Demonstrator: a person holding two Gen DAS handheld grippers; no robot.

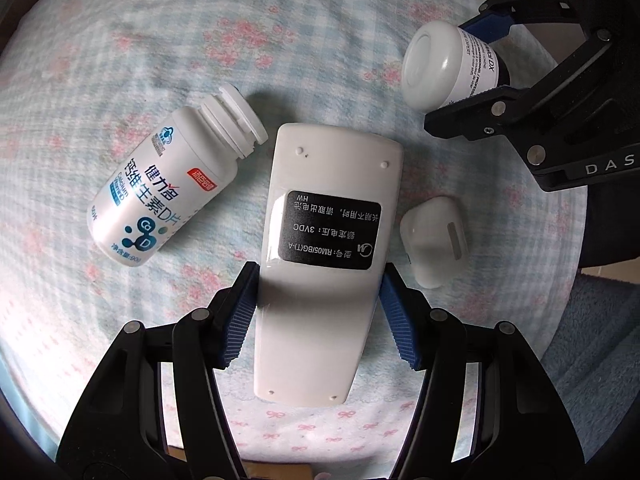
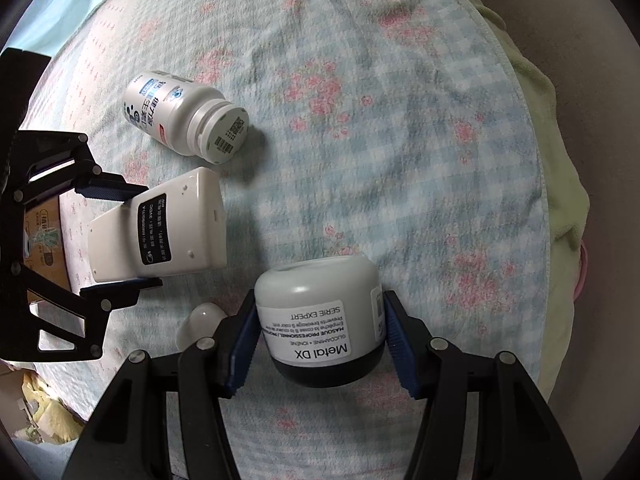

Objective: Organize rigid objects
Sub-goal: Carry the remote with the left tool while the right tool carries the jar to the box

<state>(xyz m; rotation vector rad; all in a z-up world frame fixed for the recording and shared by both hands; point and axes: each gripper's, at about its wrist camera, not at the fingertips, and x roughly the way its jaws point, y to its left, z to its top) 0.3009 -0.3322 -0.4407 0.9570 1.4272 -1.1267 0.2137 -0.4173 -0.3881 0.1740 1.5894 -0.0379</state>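
Left wrist view: left gripper (image 1: 316, 312) pinches the stiff, smooth remote control (image 1: 320, 248) at its narrow sides; right gripper (image 2: 322, 344) clamps the slippery Metal DX jar (image 2: 320, 320).

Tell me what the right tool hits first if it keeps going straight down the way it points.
Probably only the checked floral cloth. The right tool is shut on the Metal DX jar, so the jar would touch first. Nothing else seems to lie beneath, though the jar hides that spot.

Four rigid things in all: one white remote control (image 1: 320, 240) (face down, between the left fingers (image 1: 240, 320)), one jar (image 2: 320, 320) between the right fingers (image 2: 394, 340), one pill bottle (image 1: 168, 184) left of the remote, and one small earbud case (image 1: 434, 236) right of it.
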